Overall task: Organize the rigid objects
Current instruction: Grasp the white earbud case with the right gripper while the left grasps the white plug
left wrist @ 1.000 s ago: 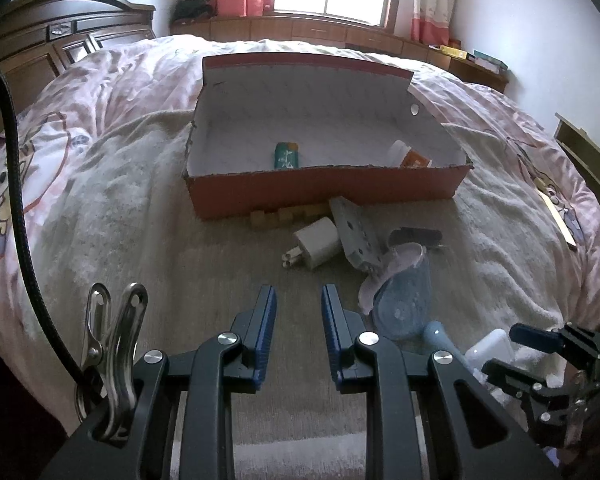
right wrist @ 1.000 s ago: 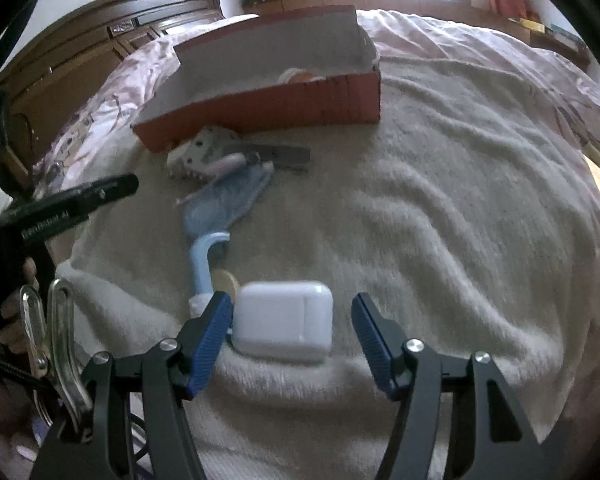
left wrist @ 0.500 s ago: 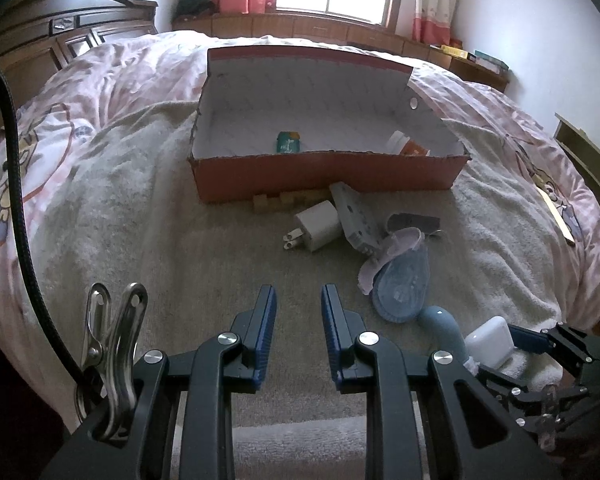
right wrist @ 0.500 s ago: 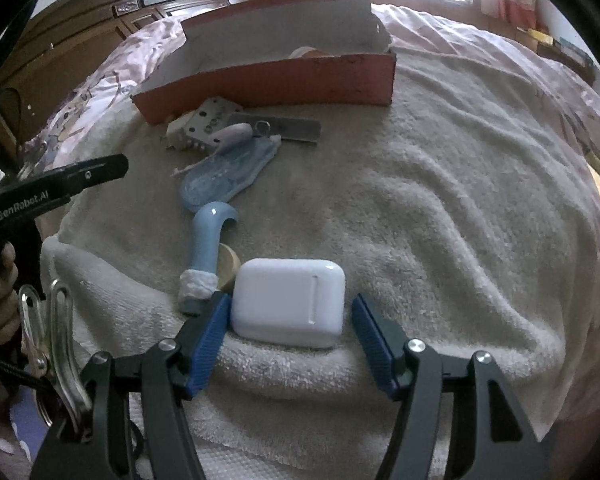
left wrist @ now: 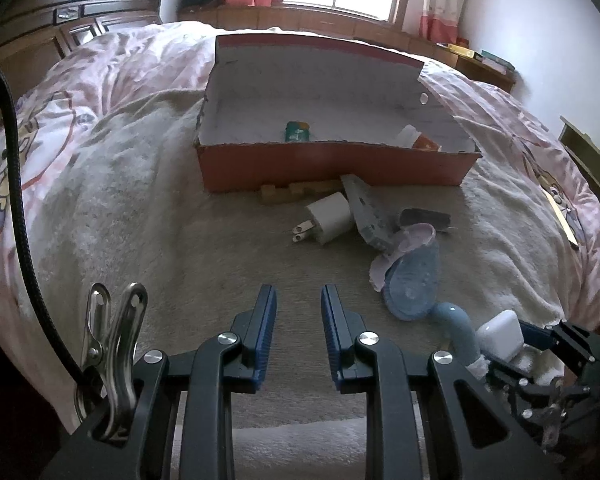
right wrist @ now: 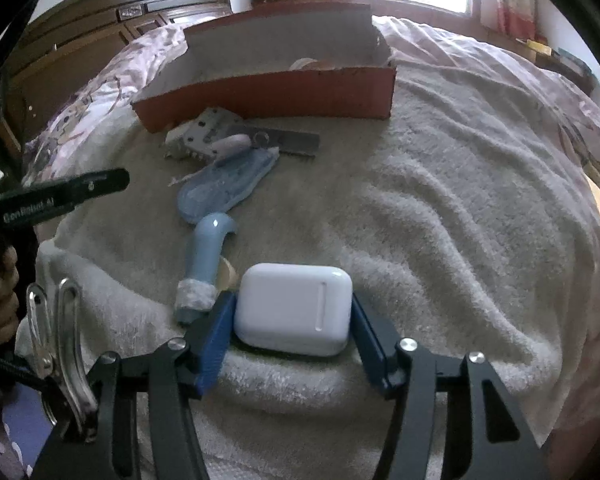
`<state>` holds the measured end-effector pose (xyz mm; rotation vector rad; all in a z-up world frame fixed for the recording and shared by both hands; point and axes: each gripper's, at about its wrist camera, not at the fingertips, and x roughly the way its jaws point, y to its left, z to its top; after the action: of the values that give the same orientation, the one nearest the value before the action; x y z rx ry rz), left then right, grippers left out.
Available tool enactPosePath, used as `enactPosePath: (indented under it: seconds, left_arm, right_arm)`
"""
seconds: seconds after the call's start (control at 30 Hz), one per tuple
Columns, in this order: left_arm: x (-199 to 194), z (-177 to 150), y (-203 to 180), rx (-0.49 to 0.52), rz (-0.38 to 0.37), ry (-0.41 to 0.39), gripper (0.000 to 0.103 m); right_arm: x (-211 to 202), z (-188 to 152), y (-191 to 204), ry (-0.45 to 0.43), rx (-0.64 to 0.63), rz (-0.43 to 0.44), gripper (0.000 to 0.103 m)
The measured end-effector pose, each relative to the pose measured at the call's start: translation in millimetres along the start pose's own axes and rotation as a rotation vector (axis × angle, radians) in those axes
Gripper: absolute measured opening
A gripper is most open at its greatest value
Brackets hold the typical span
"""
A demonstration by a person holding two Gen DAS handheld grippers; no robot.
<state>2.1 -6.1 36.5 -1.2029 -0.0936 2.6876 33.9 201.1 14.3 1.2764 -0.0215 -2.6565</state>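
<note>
Closing around a white earbud case [right wrist: 294, 314], right gripper [right wrist: 294, 330] tilted steeply down toward the towel [right wrist: 440, 208]; blue pads flank both short sides of the case, left pad touching, right pad at its edge, contact there hard to confirm. Case smooth, glossy, rounded at the corners, a thin slot line on its face, lying flat near the front edge of the towel. Just left of it, a pale blue curved handle [right wrist: 206, 260] with a wrapped end, and beyond that a blue brush-like pad [right wrist: 224, 188] and a metal comb attachment [right wrist: 216, 134]. Further back, an orange cardboard box [right wrist: 268, 96], open-topped, on the bed. Left gripper [left wrist: 298, 330] angled down over bare towel, blue fingers nearly together with a narrow gap, nothing between them. Ahead of it, a white plug adapter [left wrist: 330, 218] lying near the box front; inside the box, a small green packet [left wrist: 297, 131] and an orange-labelled bottle [left wrist: 418, 140].
</note>
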Motion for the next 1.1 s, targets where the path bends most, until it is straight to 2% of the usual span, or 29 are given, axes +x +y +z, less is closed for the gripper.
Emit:
enactPosePath:
  seconds: [0.37,0.67,0.77,0.8,0.93,1.1]
  left_arm:
    - [10,17,1,0.016,0.021,-0.017,0.024]
    - [34,33,-12,0.146,-0.003,-0.006,0.024]
    - [40,35,-16,0.185,-0.011,-0.003,0.033]
    - [44,36,-18,0.2,-0.008,0.001,0.033]
    - [54,37,-20,0.206,-0.007,0.02,0.033]
    - [60,38,-26,0.221,0.011,0.008,0.033]
  right_arm:
    - [13,27,-14,-0.043,0.052,0.017,0.06]
    - [21,29,-11,-0.049,0.04,0.015,0.061]
    - [22,29,-10,-0.058,0.033,0.009,0.061]
    - [22,29,-9,-0.062,0.03,0.006,0.061]
    - [22,27,-10,-0.074,0.029,0.005,0.061]
    - [22,26,-10,-0.083,0.03,0.008,0.062]
